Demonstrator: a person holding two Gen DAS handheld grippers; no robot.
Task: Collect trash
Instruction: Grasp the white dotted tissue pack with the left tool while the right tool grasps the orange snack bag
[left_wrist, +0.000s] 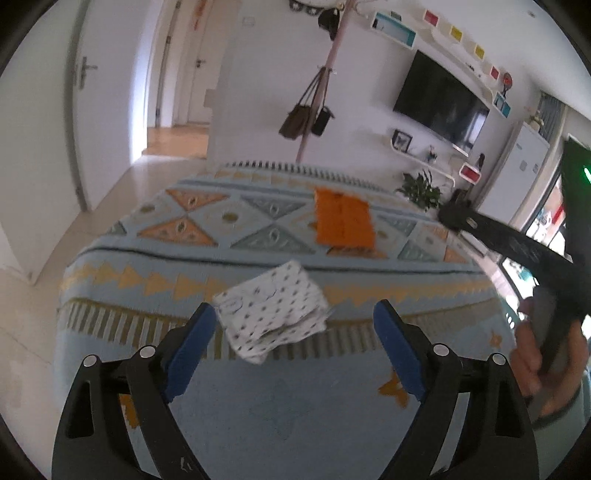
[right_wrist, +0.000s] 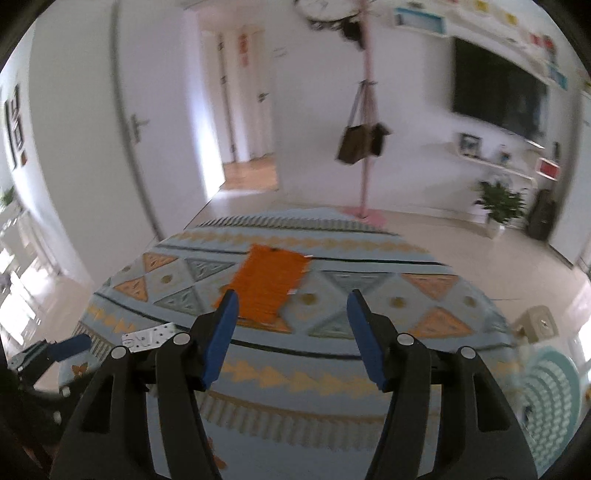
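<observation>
Patterned rug (left_wrist: 258, 229) w/ trash on it.
Our left gripper (left_wrist: 295, 325) & right gripper (right_wrist: 291, 317) both spread, ungripped; dotted wrapper (left_wrist: 273, 314) near rug's front edge, orange packet (left_wrist: 343, 221) mid-rug.

White dotted wrapper (left_wrist: 272, 320), crumpled, flat on rug; orange wrapper (left_wrist: 343, 220) flat, well apart beyond.

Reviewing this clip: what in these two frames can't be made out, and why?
- White dotted wrapper: motion blur in the left wrist view, so contact with the rug is unclear; the right wrist view shows only a sliver.
- Orange packet: print blurred in both views.
- Beige object: blurred near the right wrist view's edge, identity unclear.
- No trash bin in view.
</observation>
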